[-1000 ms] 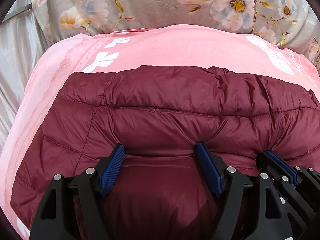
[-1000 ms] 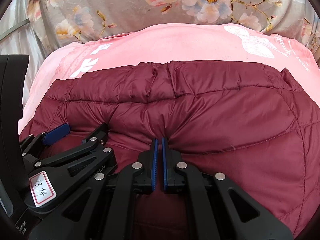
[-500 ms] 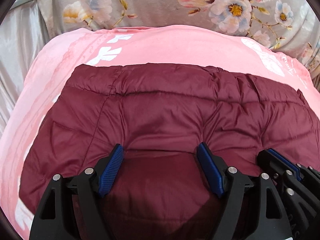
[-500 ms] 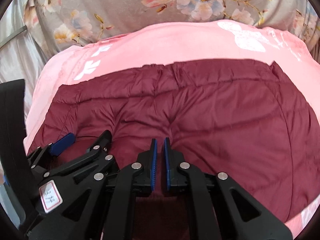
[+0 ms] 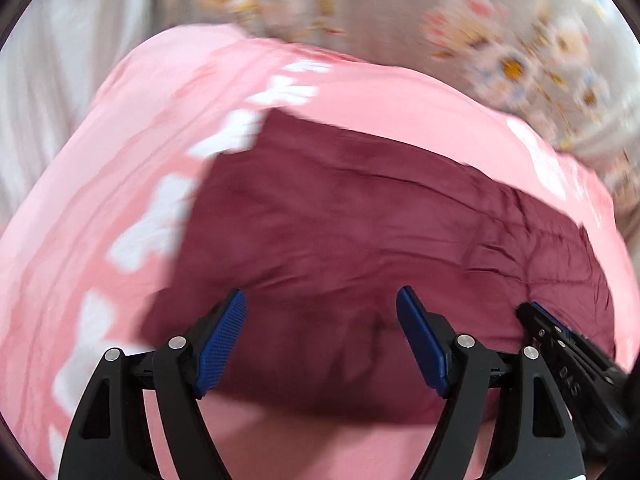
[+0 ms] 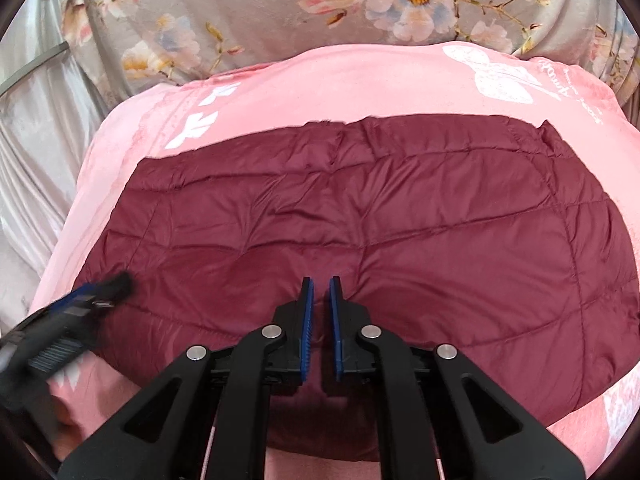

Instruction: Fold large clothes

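A maroon quilted puffer jacket [image 6: 360,220] lies folded into a broad rectangle on a pink blanket [image 6: 340,88]. My right gripper [image 6: 320,280] hovers over its near middle. Its jaws are opening and stand a narrow slit apart, with no fabric pinched between them. In the blurred left wrist view, my left gripper [image 5: 321,292] stands wide open above the jacket [image 5: 360,220] near its front left corner and holds nothing. The left gripper [image 6: 100,292] also shows as a blur at the jacket's left edge. At the right of the left wrist view is the right gripper [image 5: 536,312].
The pink blanket [image 5: 380,100] carries white prints and reaches past the jacket on every side. Behind it hangs grey floral fabric [image 6: 240,8]. Silvery cloth [image 6: 32,120] falls away on the left.
The right jaws, shut on a crease of the jacket, have parted slightly and let it go. The left gripper has swung left and up. The jacket lies flatter.
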Tool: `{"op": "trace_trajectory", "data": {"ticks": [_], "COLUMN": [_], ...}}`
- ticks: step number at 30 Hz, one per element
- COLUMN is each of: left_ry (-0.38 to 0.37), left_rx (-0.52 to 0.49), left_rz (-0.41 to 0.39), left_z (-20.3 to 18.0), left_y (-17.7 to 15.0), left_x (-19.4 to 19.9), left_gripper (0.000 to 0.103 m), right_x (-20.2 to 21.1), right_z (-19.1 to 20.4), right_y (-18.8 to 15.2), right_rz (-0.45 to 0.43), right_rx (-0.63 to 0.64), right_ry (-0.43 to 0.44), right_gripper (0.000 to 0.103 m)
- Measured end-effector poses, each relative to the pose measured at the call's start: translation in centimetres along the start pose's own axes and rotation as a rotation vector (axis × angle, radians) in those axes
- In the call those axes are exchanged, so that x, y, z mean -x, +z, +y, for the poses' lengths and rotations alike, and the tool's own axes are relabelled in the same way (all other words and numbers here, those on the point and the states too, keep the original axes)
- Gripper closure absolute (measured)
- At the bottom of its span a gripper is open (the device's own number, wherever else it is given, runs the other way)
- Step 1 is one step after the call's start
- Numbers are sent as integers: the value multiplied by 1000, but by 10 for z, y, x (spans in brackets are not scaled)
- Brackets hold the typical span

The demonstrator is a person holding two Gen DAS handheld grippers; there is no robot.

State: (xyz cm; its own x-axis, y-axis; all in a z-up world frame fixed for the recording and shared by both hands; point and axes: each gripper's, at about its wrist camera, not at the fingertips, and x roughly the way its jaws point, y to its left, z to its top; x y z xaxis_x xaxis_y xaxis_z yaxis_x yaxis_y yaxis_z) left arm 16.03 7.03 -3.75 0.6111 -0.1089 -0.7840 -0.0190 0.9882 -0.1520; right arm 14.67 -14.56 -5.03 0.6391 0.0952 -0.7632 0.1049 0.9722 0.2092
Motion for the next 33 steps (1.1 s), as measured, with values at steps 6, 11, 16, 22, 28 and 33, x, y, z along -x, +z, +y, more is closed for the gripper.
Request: {"op": "trace_trajectory", "data": {"ticks": [6,11,16,22,28,33], "left_ry": [8,-95,-167,-278,-395,-418], "left_rx": [233,346,377,376,226,49], "left_rz": [52,158,146,118,-41,-140], "left_z": [72,84,75,69,51,1], "left_y": [-9,-18,-14,4,34,48], "left_x": [8,-19,-29,-6,79,132], "left_gripper": [27,27,28,92,98,98], "right_x": [-5,16,16,10,10,30], "right_z": [3,1,1,8,41,69], "right_y": [-7,-13,-24,-28,-37,-45], "right_rz": [-1,4,18,23,76,69], "right_rx": [4,-15,5,8,1,62], "right_ry": [-18,19,6,-25,110,181], "right_gripper": [95,94,95,94,94,94]}}
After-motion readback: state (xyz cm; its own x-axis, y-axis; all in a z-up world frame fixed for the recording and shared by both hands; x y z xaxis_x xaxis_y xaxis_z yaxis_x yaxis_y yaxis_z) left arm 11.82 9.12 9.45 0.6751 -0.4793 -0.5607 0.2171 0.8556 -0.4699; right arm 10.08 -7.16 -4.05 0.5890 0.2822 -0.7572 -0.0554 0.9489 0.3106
